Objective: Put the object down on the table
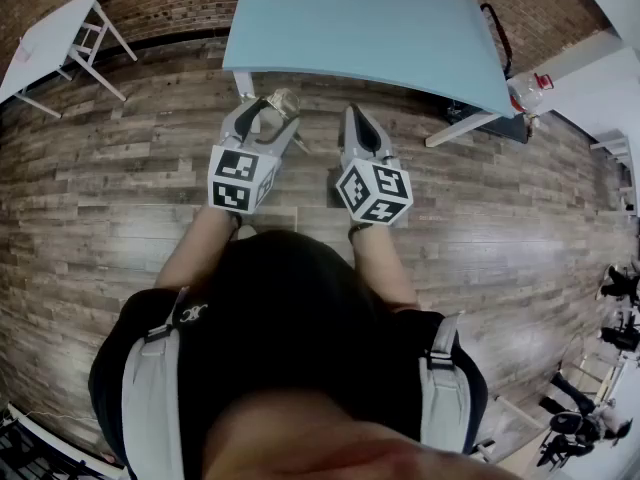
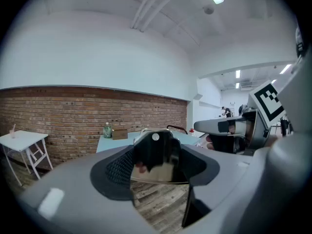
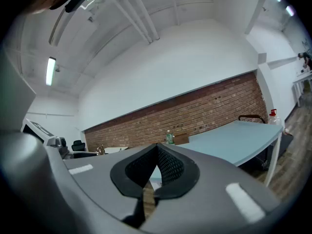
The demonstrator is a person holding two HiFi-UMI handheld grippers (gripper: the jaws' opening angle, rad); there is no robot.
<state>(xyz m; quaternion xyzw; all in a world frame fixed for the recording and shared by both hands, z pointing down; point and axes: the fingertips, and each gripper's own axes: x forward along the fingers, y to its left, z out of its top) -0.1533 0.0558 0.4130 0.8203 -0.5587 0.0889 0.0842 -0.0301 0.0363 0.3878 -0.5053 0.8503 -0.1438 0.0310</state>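
1. The object [image 1: 283, 99], a shiny, mirror-like metal piece, is not yet on the table. It sits between the jaws of the left claw [image 1: 272, 111], in the air over the wooden floor [image 1: 120, 188].
2. In the left gripper view the object [image 2: 156, 155] fills the gap between the two dark pads. The left claw [image 2: 157, 165] stands wide but bears on it from both sides, so I judge it a firm hold.
3. The right claw [image 1: 355, 118] hangs just beside the left one. Its own view shows the right claw [image 3: 155, 172] with its pads drawn together and nothing between them.
4. The light blue table [image 1: 370, 28] lies ahead of both claws. The object is near the table's near edge but short of it, not above the top.
5. Done so far: only the carrying. Left, as I judge it: reach forward over the table, lower the object, open the left claw and draw away.
6. A green bottle [image 2: 107, 129] stands at the far end of the table, well apart from the likely landing spot.
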